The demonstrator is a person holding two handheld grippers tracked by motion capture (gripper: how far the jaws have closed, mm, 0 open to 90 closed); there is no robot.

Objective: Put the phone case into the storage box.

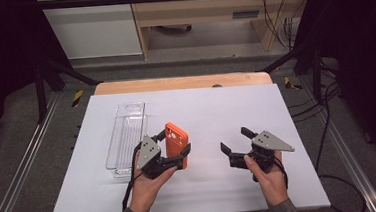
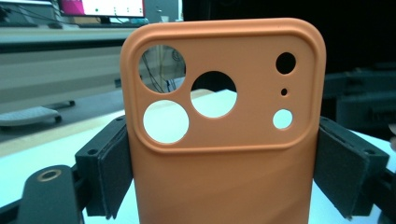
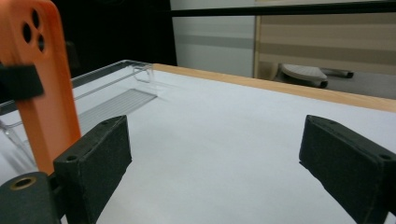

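Matte orange phone case [image 2: 224,154] with round cutouts

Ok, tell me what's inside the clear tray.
The clear tray looks empty: just its ribbed floor shows through. Its near end is covered by the left gripper holding the orange phone case.

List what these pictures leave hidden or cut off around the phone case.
- Phone case: lower end cut off by the left gripper view's bottom edge.
- Phone case, high view: lower part hidden by the left gripper.
- Clear tray: near end hidden by that gripper.
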